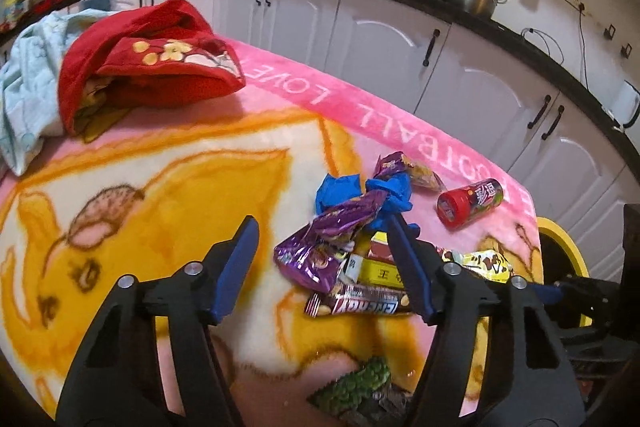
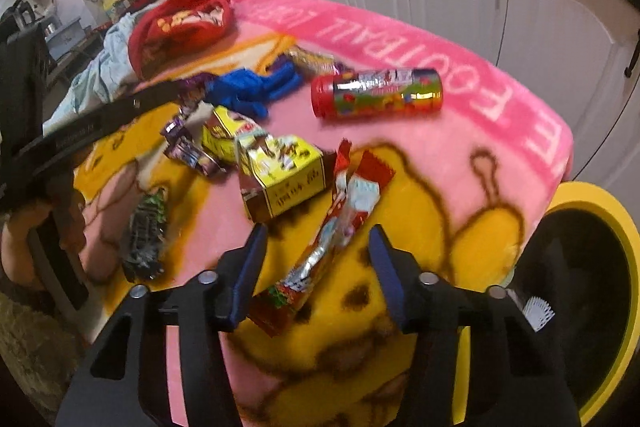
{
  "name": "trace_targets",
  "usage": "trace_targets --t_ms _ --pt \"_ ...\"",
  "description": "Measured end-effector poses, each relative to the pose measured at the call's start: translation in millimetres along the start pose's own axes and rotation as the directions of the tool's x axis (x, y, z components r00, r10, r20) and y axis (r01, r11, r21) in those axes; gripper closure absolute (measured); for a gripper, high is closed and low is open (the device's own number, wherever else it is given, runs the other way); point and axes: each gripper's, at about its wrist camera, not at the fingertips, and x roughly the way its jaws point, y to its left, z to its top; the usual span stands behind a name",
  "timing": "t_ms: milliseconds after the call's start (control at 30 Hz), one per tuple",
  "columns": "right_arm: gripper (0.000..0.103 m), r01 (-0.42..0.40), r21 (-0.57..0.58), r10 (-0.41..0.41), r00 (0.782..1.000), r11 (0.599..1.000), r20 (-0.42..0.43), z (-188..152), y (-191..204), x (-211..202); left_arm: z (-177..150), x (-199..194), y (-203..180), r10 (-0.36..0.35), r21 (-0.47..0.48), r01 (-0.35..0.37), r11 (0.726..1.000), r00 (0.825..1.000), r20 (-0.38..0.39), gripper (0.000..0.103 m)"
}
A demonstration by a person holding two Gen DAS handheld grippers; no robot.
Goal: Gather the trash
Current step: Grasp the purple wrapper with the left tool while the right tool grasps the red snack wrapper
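Note:
Trash lies scattered on a pink and yellow blanket (image 1: pixel 168 187) over a table. My left gripper (image 1: pixel 322 231) is open above a purple foil wrapper (image 1: pixel 320 247), beside an Energy bar wrapper (image 1: pixel 360 303) and a crumpled blue glove (image 1: pixel 360 191). A red candy tube (image 1: pixel 470 203) lies further right; it also shows in the right wrist view (image 2: pixel 376 93). My right gripper (image 2: pixel 318 239) is open around a red and silver wrapper (image 2: pixel 344 219). A yellow carton (image 2: pixel 280 171) lies just beyond. A yellow-rimmed bin (image 2: pixel 592 267) stands at the table's right edge.
A red cloth (image 1: pixel 148 67) and a pale blue cloth (image 1: pixel 28 83) are heaped at the far left of the table. A green and black wrapper (image 2: pixel 146 231) lies at the left near edge. White kitchen cabinets (image 1: pixel 384 39) and a cluttered counter run behind.

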Motion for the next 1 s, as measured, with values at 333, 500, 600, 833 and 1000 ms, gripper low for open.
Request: trace_targets --t_ms 333,500,600,833,1000 --pt "0.085 0.032 -0.044 -0.033 0.999 0.999 -0.008 -6.9 -4.3 -0.3 4.0 17.6 -10.0 -0.029 0.052 0.031 0.998 0.999 -0.040 0.068" --pt "0.089 0.029 -0.035 -0.029 1.000 0.999 -0.007 -6.4 -6.6 -1.3 2.3 22.4 -10.6 -0.029 0.065 0.033 0.997 0.998 -0.052 0.074" --pt "0.090 0.026 -0.028 -0.026 1.000 0.999 -0.002 -6.5 -8.5 -3.4 0.9 20.4 -10.6 -0.024 0.068 0.027 0.997 0.999 -0.048 0.075" --pt "0.091 0.014 -0.045 -0.013 0.999 0.999 0.031 -6.2 -4.6 -15.8 -3.5 0.7 -2.8 -0.015 0.024 0.016 1.000 1.000 -0.008 0.077" --pt "0.091 0.009 -0.047 -0.007 0.999 0.999 0.049 -5.4 -2.7 -24.9 -3.0 -18.3 -2.4 -0.011 0.001 0.011 1.000 0.999 0.033 0.077"
